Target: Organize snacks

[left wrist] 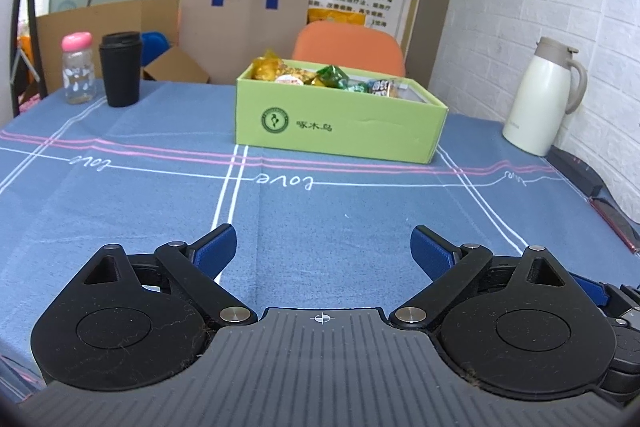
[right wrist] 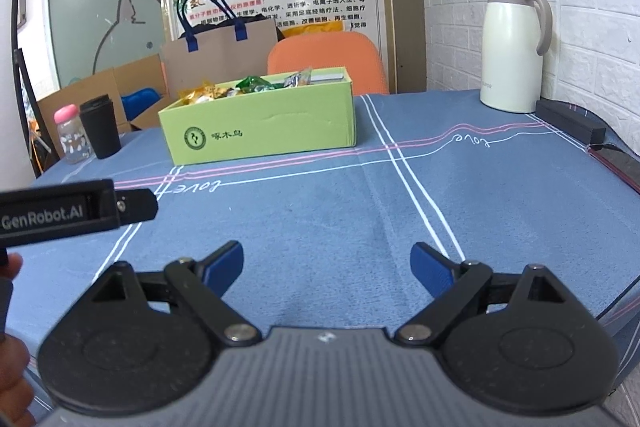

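Observation:
A light green cardboard box (left wrist: 340,125) stands on the blue tablecloth toward the far side; it also shows in the right wrist view (right wrist: 264,125). Several wrapped snacks (left wrist: 304,75) in gold and green foil lie inside it (right wrist: 236,89). My left gripper (left wrist: 323,247) is open and empty, low over the cloth, well short of the box. My right gripper (right wrist: 327,263) is open and empty too, over the cloth nearer the box's right end. The left gripper's body (right wrist: 76,211) shows at the left of the right wrist view.
A clear bottle with pink cap (left wrist: 78,69) and a black cup (left wrist: 121,69) stand at the far left. A cream thermos jug (left wrist: 540,97) stands by the white brick wall at right. A black bar (right wrist: 572,121) lies beside it. An orange chair (left wrist: 348,47) and a paper bag (left wrist: 244,23) are behind the table.

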A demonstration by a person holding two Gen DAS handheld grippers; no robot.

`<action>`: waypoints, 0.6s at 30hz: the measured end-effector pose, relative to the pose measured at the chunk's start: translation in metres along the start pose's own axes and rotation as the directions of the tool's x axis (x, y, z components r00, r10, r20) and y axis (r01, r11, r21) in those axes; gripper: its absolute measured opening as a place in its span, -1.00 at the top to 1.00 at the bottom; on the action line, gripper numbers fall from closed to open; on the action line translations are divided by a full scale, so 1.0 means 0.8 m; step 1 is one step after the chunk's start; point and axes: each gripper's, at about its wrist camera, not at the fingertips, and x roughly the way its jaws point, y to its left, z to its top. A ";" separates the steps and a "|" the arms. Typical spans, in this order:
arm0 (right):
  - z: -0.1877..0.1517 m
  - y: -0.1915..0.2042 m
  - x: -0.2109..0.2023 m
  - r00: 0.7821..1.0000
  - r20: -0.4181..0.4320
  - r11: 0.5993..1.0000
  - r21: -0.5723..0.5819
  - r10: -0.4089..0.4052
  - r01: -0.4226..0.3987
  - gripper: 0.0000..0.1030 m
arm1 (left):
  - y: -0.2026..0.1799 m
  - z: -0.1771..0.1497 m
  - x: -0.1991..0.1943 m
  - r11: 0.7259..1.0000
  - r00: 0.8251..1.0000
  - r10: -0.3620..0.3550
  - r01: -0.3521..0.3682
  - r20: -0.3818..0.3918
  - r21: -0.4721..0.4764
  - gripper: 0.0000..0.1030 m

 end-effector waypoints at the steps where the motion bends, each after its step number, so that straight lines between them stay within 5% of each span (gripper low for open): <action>1: 0.001 0.000 0.001 1.000 -0.001 1.000 0.003 -0.003 0.003 -0.79 | 0.001 0.000 0.004 1.000 1.000 0.002 -0.002 -0.007 0.000 -0.61; 18: 0.074 0.017 0.080 0.997 -0.070 0.999 -0.035 -0.015 0.013 -0.79 | 0.016 0.072 0.061 0.999 0.998 0.036 -0.037 -0.043 -0.015 -0.56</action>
